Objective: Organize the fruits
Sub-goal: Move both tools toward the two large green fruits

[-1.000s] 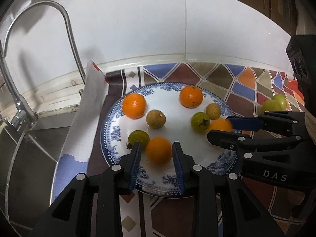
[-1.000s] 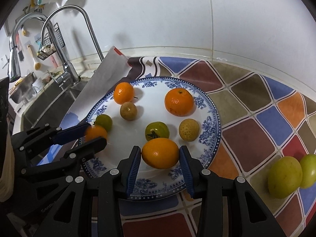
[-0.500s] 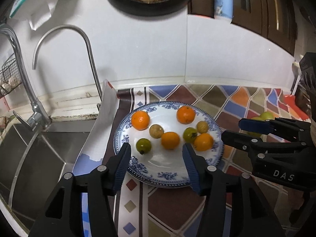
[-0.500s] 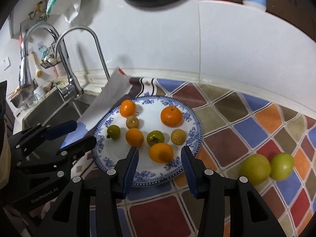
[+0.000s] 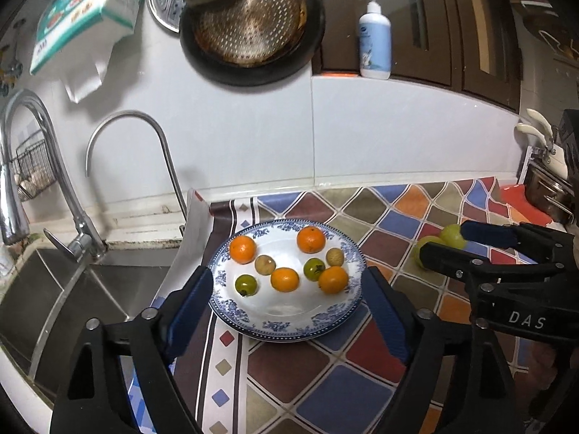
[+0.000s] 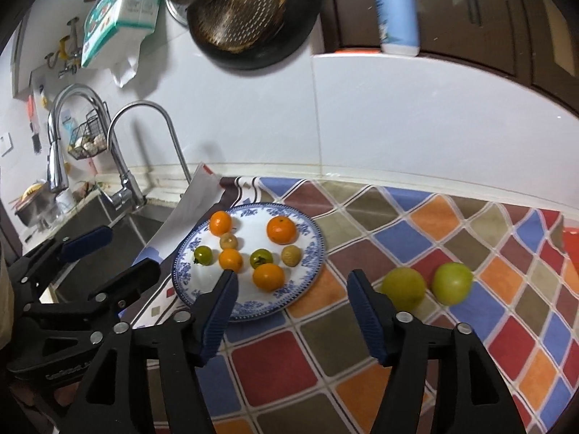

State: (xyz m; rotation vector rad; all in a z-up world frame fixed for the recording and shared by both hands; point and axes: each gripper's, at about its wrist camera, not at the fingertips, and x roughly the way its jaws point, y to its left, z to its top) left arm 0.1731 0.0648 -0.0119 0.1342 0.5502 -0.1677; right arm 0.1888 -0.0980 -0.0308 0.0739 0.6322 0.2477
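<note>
A blue-and-white plate point(image 5: 289, 329) point(image 6: 246, 311) on the patterned counter holds several fruits: oranges point(image 5: 284, 279) point(image 6: 268, 277), two small green fruits point(image 5: 246, 284) point(image 6: 203, 255) and two brownish ones point(image 5: 265, 264) point(image 6: 291, 255). Two green apples point(image 6: 403, 288) point(image 6: 452, 282) lie on the counter right of the plate. My left gripper point(image 5: 287, 289) is open and empty, raised in front of the plate. My right gripper point(image 6: 291, 289) is open and empty, raised over the plate's near right edge; it also shows in the left wrist view point(image 5: 448, 242).
A sink point(image 5: 54, 300) with two taps point(image 5: 159, 144) lies to the left. A white sheet point(image 5: 191, 238) leans between sink and plate. A pan point(image 5: 249, 25) hangs on the wall, a lotion bottle point(image 5: 375, 39) stands on the ledge, and pots point(image 5: 550, 195) sit far right.
Both grippers let go of the oranges they held on the plate, opened wide and pulled back and up. Both oranges now rest on the plate.
</note>
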